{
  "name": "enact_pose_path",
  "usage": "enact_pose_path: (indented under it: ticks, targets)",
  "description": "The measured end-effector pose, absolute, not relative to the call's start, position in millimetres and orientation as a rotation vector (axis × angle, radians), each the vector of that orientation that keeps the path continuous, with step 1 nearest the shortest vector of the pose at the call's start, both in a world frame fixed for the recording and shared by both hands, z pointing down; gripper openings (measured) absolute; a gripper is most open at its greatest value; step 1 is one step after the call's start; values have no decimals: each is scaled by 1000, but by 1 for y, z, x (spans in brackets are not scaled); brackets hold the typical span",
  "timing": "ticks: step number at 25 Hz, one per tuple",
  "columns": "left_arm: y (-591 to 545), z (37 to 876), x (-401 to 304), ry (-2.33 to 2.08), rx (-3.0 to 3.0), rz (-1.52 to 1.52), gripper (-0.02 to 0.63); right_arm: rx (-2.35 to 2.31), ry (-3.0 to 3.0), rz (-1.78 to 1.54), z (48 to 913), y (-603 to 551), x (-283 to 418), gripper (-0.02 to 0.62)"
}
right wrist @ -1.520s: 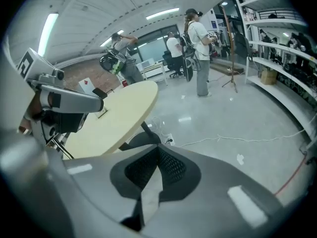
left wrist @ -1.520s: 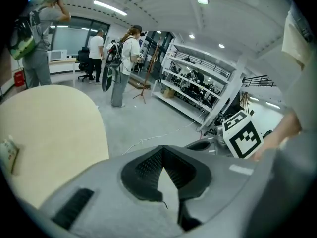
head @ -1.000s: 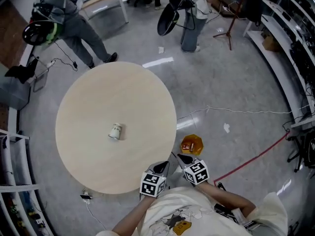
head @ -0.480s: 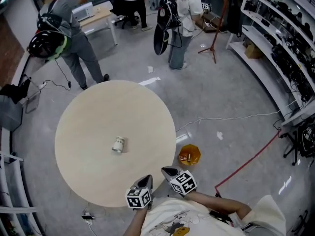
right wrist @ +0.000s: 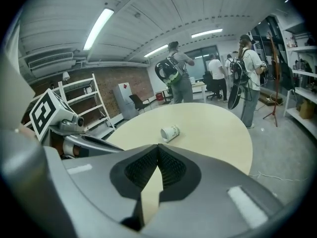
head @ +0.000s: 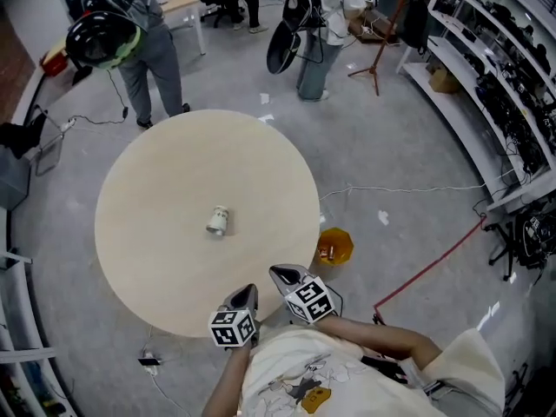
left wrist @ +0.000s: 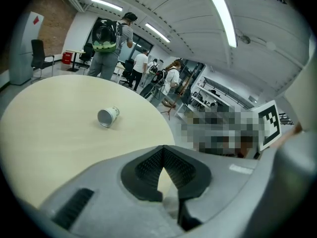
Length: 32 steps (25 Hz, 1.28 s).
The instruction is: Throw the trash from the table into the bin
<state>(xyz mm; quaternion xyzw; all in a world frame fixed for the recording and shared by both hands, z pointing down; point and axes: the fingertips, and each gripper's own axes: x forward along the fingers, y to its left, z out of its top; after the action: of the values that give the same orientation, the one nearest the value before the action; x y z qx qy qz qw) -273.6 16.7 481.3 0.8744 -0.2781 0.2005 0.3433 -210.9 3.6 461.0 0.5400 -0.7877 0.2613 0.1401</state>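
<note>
A big round table [head: 174,172] stands in the middle of the room. One paper cup [head: 217,221] lies on its side near the middle of the table top. This cup is the trash.

An orange bin [head: 334,246] sits on the floor [head: 391,172], just beside the table's edge, on the person's right side. Something small lies inside it. The cup and the bin are well apart.

The left gripper [head: 247,290] and the right gripper [head: 276,273] are held side by side at the near edge of the table. Both point toward the cup, and both are well apart from it.

In the left gripper view, the left gripper [left wrist: 162,148] has its jaws pressed together at the tips, with nothing pinched between them. The cup [left wrist: 108,116] lies ahead on the table [left wrist: 49,133].

In the right gripper view, the right gripper [right wrist: 158,146] has its jaws pressed together too, and it pinches nothing. The cup [right wrist: 170,132] lies ahead of it on the table [right wrist: 213,128].

Some people [head: 326,24] stand on the far side of the table. Shelves [head: 504,85] line the right wall. A red cord [head: 434,263] runs across the floor.
</note>
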Motion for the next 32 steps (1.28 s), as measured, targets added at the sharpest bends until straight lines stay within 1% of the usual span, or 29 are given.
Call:
enact_pose_path:
  ticks: [7, 12, 17, 21, 23, 30, 32]
  targets:
    - [6, 480, -332, -745, 2267, 491, 6, 1617, -2234, 718, 468, 5, -261, 6]
    - [6, 486, -375, -740, 2222, 469, 6, 1550, -2224, 685, 480, -5, -305, 6]
    - [8, 505, -385, -725, 2146, 418, 6, 1501, -2218, 655, 478, -7, -326, 6]
    - [-1, 505, -392, -738, 2135, 399, 6, 1469, -2220, 592, 474, -10, -331, 8]
    - [-8, 504, -395, -754, 2137, 404, 6, 1472, -2207, 599, 478, -20, -325, 42]
    - [-35, 503, -404, -867, 2107, 396, 6, 1446, -2156, 595, 507, -64, -297, 116]
    - [-41, 500, -399, -873, 2103, 388, 6, 1436, -2138, 582, 513, -81, -289, 155]
